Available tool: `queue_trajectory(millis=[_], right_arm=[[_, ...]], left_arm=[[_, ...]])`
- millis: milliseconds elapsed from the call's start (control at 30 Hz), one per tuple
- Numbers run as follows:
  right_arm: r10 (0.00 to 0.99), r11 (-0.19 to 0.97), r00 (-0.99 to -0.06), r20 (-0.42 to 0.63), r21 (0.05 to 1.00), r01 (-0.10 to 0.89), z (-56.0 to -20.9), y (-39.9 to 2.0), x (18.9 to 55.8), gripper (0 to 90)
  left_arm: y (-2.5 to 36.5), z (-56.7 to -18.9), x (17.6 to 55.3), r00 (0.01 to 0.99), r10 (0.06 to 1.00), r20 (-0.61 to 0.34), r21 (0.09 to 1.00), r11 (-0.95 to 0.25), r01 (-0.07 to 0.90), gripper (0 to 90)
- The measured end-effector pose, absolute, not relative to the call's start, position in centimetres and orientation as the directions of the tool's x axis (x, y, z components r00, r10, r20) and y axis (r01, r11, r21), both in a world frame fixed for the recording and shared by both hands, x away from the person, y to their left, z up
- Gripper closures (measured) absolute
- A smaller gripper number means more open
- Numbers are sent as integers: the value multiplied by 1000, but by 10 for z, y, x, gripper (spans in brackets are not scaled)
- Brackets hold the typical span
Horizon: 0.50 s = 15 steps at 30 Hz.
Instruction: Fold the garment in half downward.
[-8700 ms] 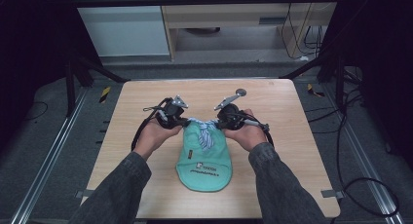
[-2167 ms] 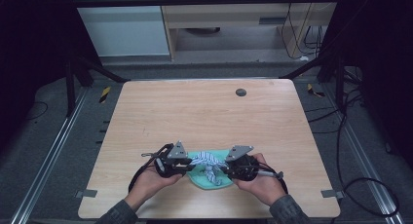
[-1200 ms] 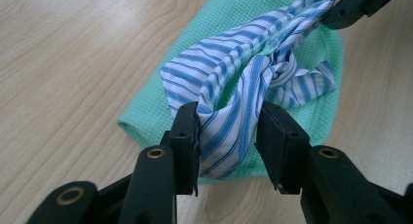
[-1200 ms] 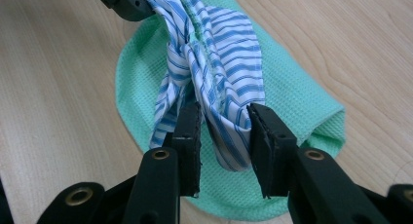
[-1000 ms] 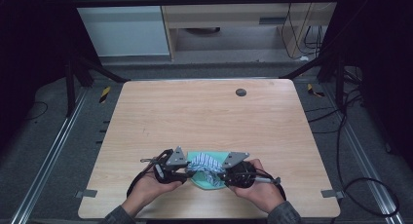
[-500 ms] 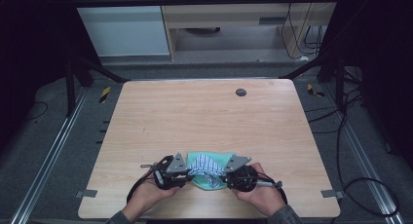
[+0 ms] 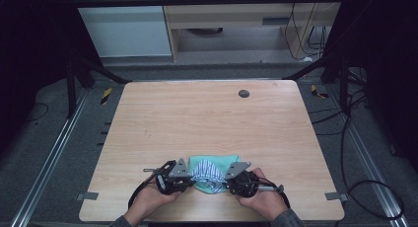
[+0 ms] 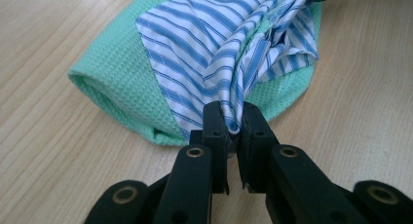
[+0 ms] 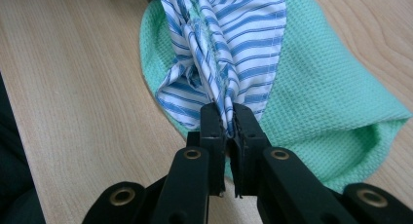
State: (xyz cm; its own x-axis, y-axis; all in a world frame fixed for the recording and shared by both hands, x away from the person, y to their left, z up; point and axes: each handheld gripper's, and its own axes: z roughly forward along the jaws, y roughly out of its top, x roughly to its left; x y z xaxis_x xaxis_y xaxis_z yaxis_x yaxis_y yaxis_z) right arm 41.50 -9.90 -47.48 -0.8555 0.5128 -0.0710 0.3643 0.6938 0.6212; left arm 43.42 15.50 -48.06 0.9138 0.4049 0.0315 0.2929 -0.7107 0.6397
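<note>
High view: both grippers pinch the striped cloth (image 7: 209, 170) at the near edge of the table (image 7: 207, 113), folding under way

Left gripper (image 8: 233, 122) is clamped tight on a bunched corner of the blue-and-white striped cloth, jaws just closing onto it; right gripper (image 9: 228, 121) likewise, jaws nearly together with a gathered fold nipped between the pads. Striped cloth lies on top of the green waffle towel (image 8: 117, 70), which rests flat on the wood between the two hands. Judgement: lift both corners together and level, keep tension even so the stripes do not twist, and take care the green layer underneath is not dragged along or left rucked
</note>
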Motion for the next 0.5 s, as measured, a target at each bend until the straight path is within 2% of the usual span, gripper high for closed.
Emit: queue_trajectory(millis=[233, 300, 400, 500], right_arm=[[509, 700, -858, -68, 614, 366, -476, -98, 415, 849], [514, 696, -855, -67, 615, 371, -475, -98, 414, 819], [519, 686, -852, -63, 625, 372, -472, -99, 414, 768], [526, 678, -848, -59, 631, 377, -470, -100, 413, 685]], left_arm=[[155, -483, 433, 914, 405, 28, 632, -716, 297, 833], [155, -483, 433, 914, 405, 30, 634, -715, 296, 816], [156, -482, 431, 910, 414, 22, 644, -702, 304, 769], [157, -480, 430, 902, 430, 30, 654, -691, 308, 668]])
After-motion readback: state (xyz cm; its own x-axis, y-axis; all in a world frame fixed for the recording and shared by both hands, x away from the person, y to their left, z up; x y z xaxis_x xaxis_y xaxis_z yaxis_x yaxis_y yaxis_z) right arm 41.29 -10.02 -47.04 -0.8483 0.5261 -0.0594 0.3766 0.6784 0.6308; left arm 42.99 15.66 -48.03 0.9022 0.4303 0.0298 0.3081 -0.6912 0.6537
